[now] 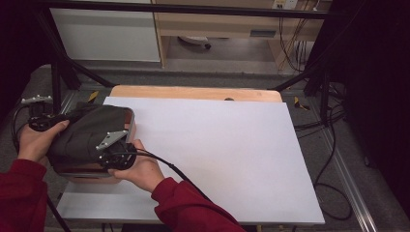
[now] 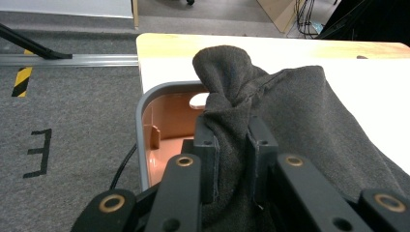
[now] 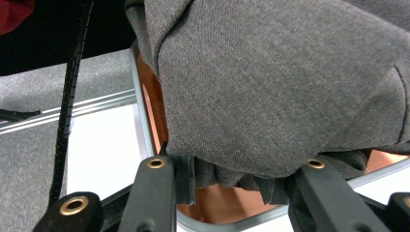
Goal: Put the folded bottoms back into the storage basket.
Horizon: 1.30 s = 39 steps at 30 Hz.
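Observation:
A dark grey cloth (image 1: 89,130) lies bunched over an orange bin with a grey rim (image 1: 131,121) at the table's left edge. My left gripper (image 1: 41,121) is at the bin's left side. In the left gripper view it (image 2: 232,154) is shut on an upright fold of the cloth (image 2: 300,116), above the bin's rim (image 2: 140,125). My right gripper (image 1: 116,152) is at the bin's near right corner. In the right gripper view a pleated bunch of the cloth (image 3: 270,77) is pinched between its jaws (image 3: 237,174), over the bin's wall (image 3: 152,106).
A white sheet (image 1: 217,145) covers most of the wooden table (image 1: 193,92) to the right of the bin. Black frame posts (image 1: 55,82) stand at the back corners. Cables (image 1: 333,183) trail on the grey floor at the right.

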Available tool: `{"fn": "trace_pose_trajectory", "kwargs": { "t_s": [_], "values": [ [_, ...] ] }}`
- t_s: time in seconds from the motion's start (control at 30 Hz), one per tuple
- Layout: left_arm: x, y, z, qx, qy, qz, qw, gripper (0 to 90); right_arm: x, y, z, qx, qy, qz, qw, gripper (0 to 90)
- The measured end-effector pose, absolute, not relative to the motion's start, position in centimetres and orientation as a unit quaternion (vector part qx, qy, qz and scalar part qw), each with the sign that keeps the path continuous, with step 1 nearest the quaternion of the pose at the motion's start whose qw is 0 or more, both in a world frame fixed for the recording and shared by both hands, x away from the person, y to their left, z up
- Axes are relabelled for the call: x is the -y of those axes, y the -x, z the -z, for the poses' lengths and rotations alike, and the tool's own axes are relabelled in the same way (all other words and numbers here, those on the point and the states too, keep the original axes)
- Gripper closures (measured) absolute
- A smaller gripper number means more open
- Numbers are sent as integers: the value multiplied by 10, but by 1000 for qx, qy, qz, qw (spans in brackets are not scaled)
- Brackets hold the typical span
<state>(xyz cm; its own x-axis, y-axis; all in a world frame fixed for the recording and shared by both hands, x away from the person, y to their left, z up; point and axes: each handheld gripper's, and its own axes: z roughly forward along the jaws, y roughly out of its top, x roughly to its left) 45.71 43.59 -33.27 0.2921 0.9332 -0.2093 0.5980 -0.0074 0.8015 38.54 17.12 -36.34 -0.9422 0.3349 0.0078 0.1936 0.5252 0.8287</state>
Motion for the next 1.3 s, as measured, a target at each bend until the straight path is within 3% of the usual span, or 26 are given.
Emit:
{"fn": "trace_pose_trajectory", "kwargs": {
  "t_s": [1.3],
  "values": [
    [-438, -456, 344, -561, -688, -198, 415, 780, -177, -384, 371, -876, -158, -451, 66, 645]
  ]
}}
